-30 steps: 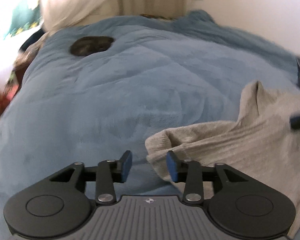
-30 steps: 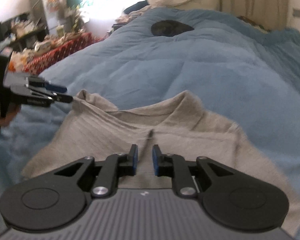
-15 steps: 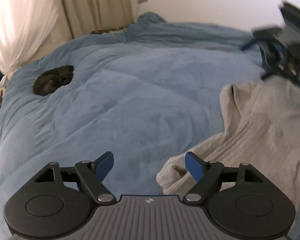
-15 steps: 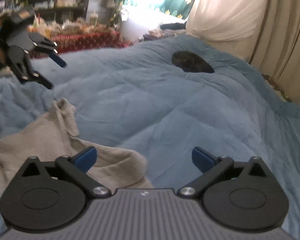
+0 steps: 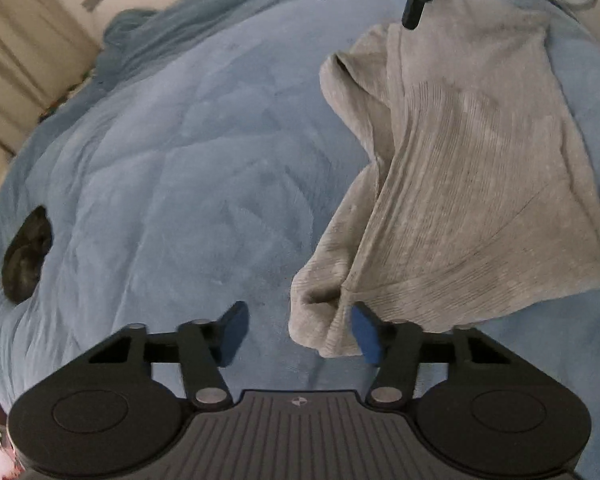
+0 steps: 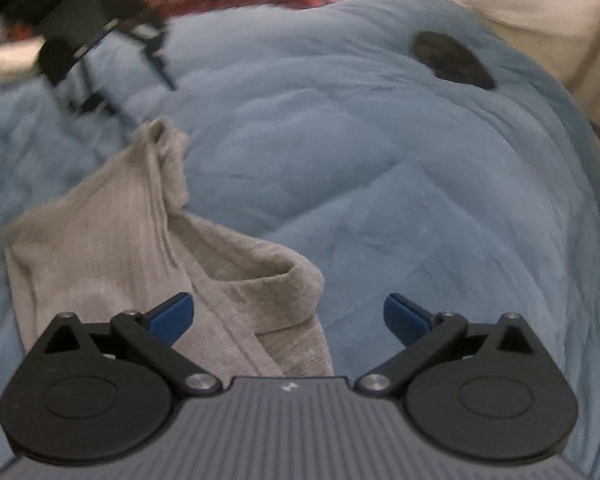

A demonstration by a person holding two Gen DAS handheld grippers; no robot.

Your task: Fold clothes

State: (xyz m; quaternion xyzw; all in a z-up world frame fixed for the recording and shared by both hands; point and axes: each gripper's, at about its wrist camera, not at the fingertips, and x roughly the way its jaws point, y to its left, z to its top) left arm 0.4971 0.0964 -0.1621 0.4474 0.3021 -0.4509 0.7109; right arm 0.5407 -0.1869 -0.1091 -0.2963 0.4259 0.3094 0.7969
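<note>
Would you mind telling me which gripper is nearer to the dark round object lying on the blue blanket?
Probably the left. The left gripper is over the sweater's near corner; the dark object lies off to its side. The right gripper sees it far across the blanket.

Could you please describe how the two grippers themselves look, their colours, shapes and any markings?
Both look alike. The left gripper has a grey ribbed body with a small round mark at its front edge, two black rounded plates with disc shapes, black link arms with silver pivot screws, and blue pads on the fingertips. The right gripper shows the same grey ribbed body, black plates and blue pads. No sleeve is visible.
</note>
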